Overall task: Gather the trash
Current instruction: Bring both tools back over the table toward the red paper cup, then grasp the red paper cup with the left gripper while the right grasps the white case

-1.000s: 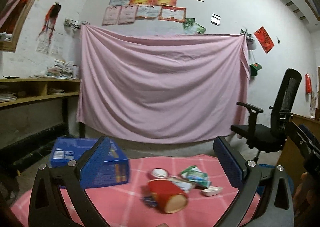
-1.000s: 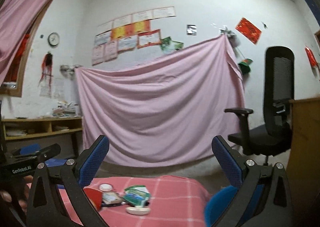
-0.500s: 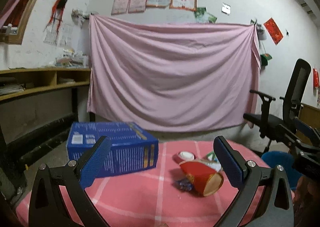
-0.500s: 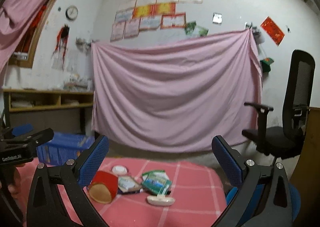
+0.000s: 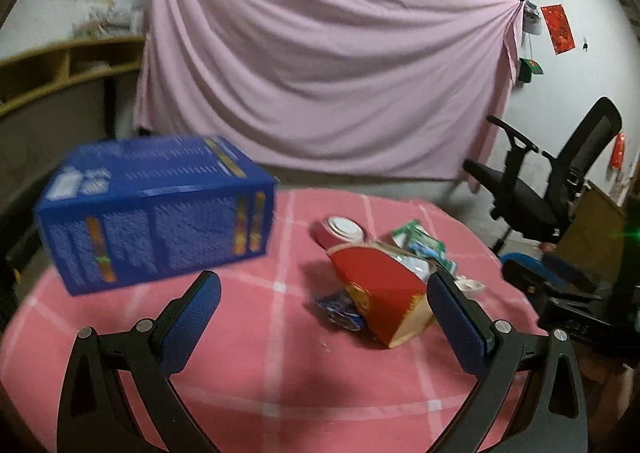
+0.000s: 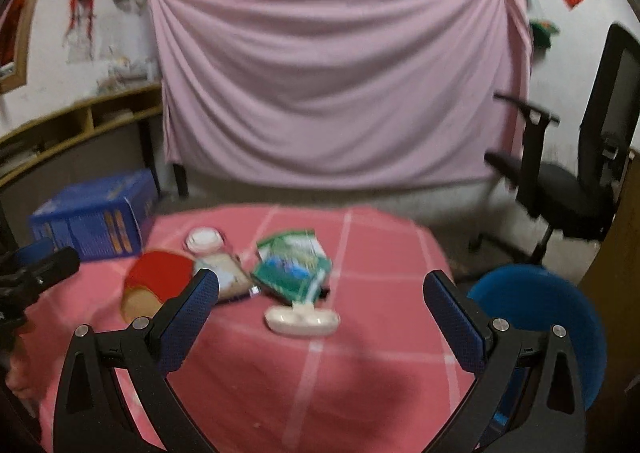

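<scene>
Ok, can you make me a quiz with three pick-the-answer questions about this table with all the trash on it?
1. Where does the big blue box sit?
A. on the pink tablecloth's left side
B. on the black chair
C. inside the blue bin

2. What colour is the tipped-over paper cup?
A. green
B. red
C. yellow

3. How are the two grippers right now?
A. both squeezing trash
B. left one holding the cup
C. both open and empty

Answers:
1. A, in the left wrist view the box rests on the tablecloth, left of the trash pile.
2. B, the cup lies on its side with a red wall and a pale inside.
3. C, the left gripper and the right gripper each show wide-apart fingers with nothing between them.
</scene>
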`<state>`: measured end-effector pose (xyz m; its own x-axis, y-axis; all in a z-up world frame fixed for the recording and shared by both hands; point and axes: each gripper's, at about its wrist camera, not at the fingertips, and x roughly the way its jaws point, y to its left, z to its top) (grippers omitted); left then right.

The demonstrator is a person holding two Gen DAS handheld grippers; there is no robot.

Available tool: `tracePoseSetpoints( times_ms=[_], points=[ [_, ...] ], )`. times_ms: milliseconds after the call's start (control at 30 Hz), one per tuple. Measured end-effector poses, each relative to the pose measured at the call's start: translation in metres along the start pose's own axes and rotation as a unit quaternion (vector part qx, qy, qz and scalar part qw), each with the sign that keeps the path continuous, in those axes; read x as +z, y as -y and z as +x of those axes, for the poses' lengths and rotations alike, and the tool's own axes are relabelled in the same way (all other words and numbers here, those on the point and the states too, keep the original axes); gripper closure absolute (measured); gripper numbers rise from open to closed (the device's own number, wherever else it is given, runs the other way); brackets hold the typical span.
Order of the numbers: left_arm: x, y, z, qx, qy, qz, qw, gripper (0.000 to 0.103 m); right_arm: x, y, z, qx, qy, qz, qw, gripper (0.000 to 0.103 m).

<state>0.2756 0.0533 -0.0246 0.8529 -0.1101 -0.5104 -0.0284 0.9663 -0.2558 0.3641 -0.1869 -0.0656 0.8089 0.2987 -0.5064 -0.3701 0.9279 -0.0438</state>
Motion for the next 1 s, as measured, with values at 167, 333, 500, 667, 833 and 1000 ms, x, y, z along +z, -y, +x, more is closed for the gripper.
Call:
tracePoseSetpoints(
  times_ms=[167,333,500,667,833,1000],
  points=[
    [0.003,0.003,0.011,-0.035,-0.035,-0.006,0.9988,0.006,-0.003,0.012,0.017,0.027,-0.047,0.034,0.998,0.0],
    [0.006,0.009,0.012,-0.063,-0.045,-0.003,0.997,0.027,-0.005,0.007,0.033,0.042,-0.084,0.021,0.995,0.005],
    [0.008,0.01,0.017,-0.089,-0.072,-0.008,0.9934,0.047,-0.007,0.002,0.045,0.053,-0.114,0.003,0.992,0.012],
    [0.01,-0.001,0.02,-0.117,-0.103,-0.05,0.9865,0.052,-0.01,0.004,0.06,0.06,-0.154,0.01,0.986,0.018],
    [0.011,-0.005,0.016,-0.145,-0.117,-0.074,0.9797,0.052,-0.011,0.007,0.066,0.07,-0.172,0.013,0.983,0.031],
    [0.018,-0.012,0.01,-0.159,-0.113,-0.104,0.9752,0.051,-0.012,0.013,0.065,0.078,-0.169,0.026,0.982,0.037]
  ],
)
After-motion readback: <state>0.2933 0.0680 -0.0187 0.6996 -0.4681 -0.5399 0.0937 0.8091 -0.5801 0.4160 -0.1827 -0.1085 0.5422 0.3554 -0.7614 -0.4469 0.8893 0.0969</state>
